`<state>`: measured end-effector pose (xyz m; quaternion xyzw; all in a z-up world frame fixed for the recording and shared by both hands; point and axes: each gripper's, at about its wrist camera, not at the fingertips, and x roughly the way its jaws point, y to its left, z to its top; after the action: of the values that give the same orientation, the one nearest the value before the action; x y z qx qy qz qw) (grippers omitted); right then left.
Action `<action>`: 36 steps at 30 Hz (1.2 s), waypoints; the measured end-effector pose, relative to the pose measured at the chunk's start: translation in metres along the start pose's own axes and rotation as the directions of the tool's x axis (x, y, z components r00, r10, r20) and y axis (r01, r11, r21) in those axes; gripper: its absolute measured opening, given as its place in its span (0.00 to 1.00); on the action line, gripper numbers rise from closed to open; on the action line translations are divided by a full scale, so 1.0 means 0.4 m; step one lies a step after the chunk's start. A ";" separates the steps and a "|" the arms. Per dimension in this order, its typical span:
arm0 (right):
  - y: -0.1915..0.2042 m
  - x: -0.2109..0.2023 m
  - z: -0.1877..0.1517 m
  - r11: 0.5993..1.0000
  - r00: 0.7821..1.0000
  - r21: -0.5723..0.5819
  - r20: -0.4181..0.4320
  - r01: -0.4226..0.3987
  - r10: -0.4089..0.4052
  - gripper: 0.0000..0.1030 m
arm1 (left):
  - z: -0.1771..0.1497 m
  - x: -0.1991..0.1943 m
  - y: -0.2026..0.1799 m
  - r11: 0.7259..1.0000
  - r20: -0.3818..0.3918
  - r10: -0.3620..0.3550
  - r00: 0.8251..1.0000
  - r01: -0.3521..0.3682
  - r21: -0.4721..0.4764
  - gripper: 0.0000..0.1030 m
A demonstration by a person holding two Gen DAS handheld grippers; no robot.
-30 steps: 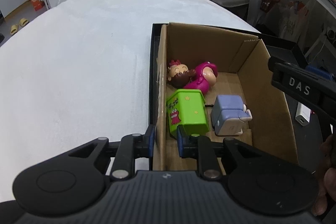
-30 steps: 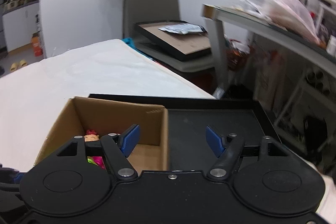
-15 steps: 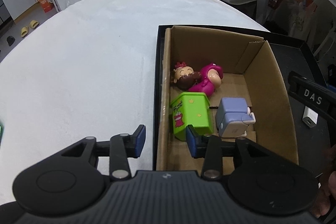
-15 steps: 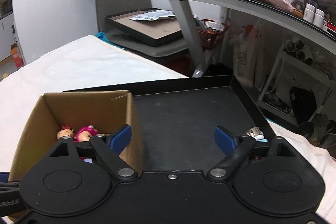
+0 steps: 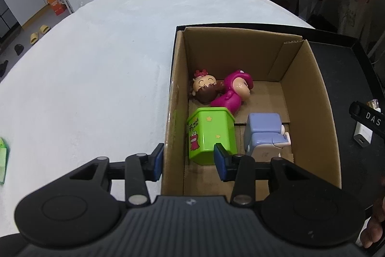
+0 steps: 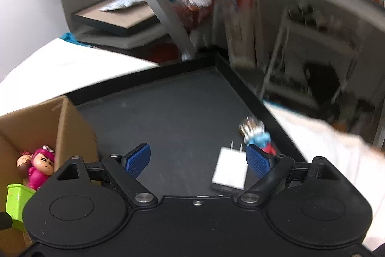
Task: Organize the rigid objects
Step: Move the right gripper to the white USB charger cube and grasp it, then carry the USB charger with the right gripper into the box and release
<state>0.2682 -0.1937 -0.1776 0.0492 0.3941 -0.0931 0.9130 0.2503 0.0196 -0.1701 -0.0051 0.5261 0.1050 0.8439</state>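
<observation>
A cardboard box (image 5: 310, 93) stands in the left end of a black tray (image 6: 173, 112). Inside lie a green toy bin (image 5: 209, 134), a lavender block toy (image 5: 263, 129), a pink figure (image 5: 234, 92) and a brown-haired doll head (image 5: 204, 88). My left gripper (image 5: 189, 161) is open and empty, straddling the box's left wall near its front corner. My right gripper (image 6: 198, 161) is open and empty above the tray floor. A white charger plug (image 6: 231, 170) and a small blue-red figure (image 6: 258, 136) lie by its right fingertip.
The tray sits on a white padded table (image 5: 96, 64). A green object (image 5: 3, 160) lies at the table's left edge. A grey shelf frame (image 6: 168, 9) and cluttered racks stand behind the tray. The right gripper's body (image 5: 368, 117) shows at right.
My left gripper has opened off the box's left wall and pulled back and up. My right gripper has swung right and down over the tray, bringing the charger and small figure into view.
</observation>
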 end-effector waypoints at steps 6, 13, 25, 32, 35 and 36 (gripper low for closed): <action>-0.022 0.046 -0.010 0.999 0.998 0.038 -0.063 -0.007 0.009 0.84 | 0.000 0.001 -0.027 0.999 -0.004 0.042 0.999 -0.042 0.019 0.49; -0.049 0.087 -0.027 0.998 0.990 0.066 -0.137 -0.003 0.012 0.83 | 0.001 0.006 -0.046 0.996 -0.007 0.084 0.996 -0.084 0.023 0.54; -0.091 0.093 -0.042 0.993 0.990 0.109 -0.133 -0.039 0.053 0.37 | -0.006 0.001 -0.052 0.995 0.000 0.098 0.995 -0.098 0.014 0.55; -0.099 0.059 -0.031 0.988 0.991 0.124 -0.085 -0.089 0.100 0.37 | -0.011 -0.007 -0.042 0.997 0.004 0.076 0.997 -0.076 0.025 0.55; -0.095 0.045 -0.027 0.988 0.992 0.113 -0.061 -0.105 0.113 0.36 | -0.013 -0.013 -0.035 0.997 0.009 0.069 0.998 -0.069 0.022 0.55; -0.093 0.043 -0.025 0.987 0.991 0.112 -0.057 -0.111 0.118 0.36 | -0.013 -0.015 -0.031 0.998 0.011 0.064 0.998 -0.064 0.020 0.55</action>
<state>0.2648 -0.2308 -0.1974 0.1245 0.4137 -0.0601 0.8998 0.2453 0.0057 -0.1683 0.0208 0.5228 0.1269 0.8427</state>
